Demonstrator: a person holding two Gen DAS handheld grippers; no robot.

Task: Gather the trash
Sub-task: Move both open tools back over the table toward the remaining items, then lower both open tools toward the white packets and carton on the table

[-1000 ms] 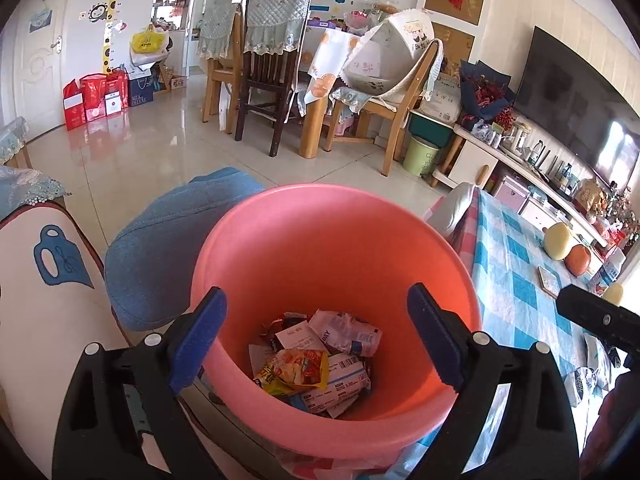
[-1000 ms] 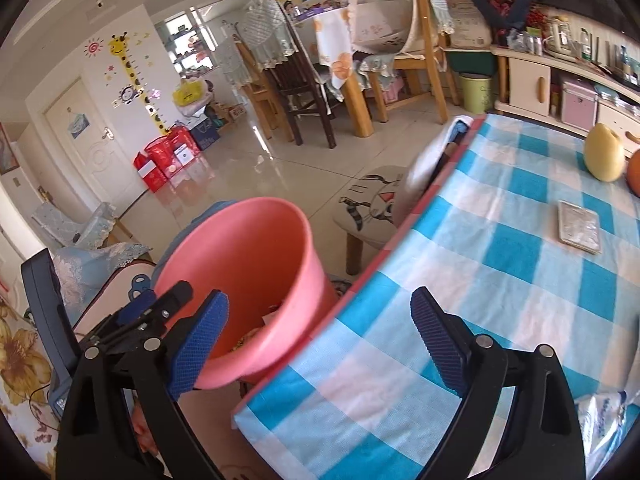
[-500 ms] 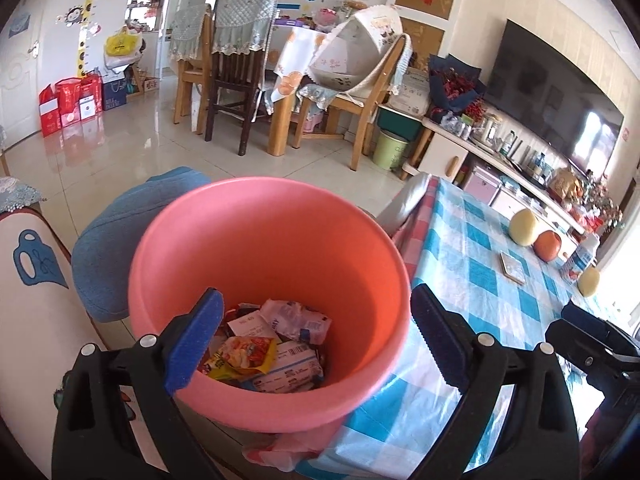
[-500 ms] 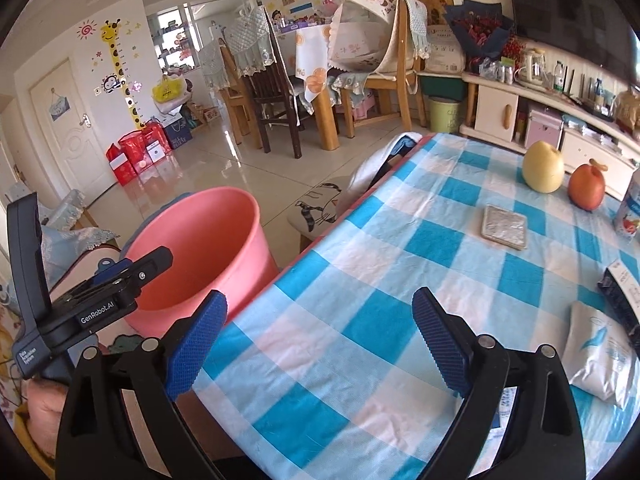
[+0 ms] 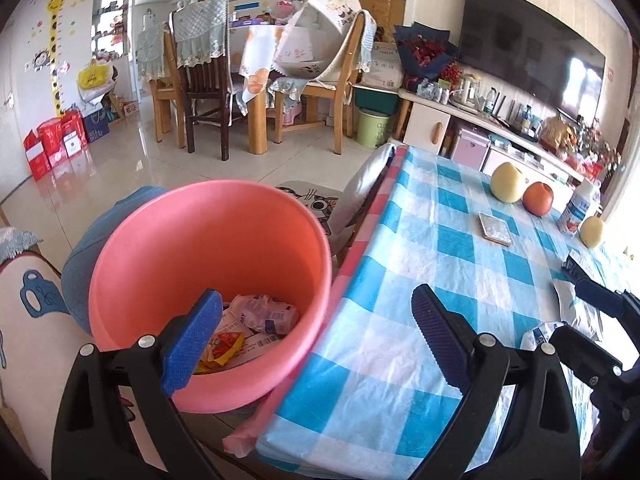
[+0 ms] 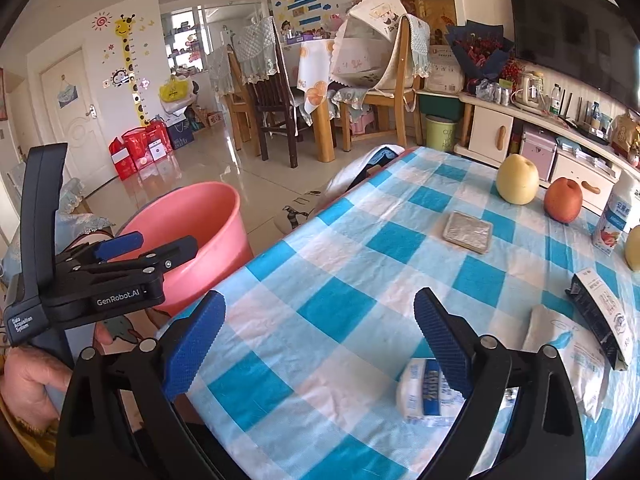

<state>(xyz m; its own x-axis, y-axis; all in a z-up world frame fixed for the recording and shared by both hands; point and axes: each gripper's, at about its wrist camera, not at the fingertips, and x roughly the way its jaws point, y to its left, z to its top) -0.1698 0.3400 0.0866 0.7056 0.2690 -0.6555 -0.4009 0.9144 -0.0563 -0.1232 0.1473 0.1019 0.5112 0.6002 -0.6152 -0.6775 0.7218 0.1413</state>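
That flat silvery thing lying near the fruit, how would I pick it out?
Start at the table with the blue-and-white checked cloth. Toward its far end stand a pale yellow fruit and a red one. Just in front of them, lying alone, is the silvery packet: small, square, flat and grey, unlike the white wrappers nearer the camera.

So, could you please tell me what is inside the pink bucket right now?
Inside the pink bucket lie crumpled wrappers: a pale one, a yellow-red one and white printed paper. The left gripper's near finger covers part of the pile, and whatever lies beneath it cannot be seen.
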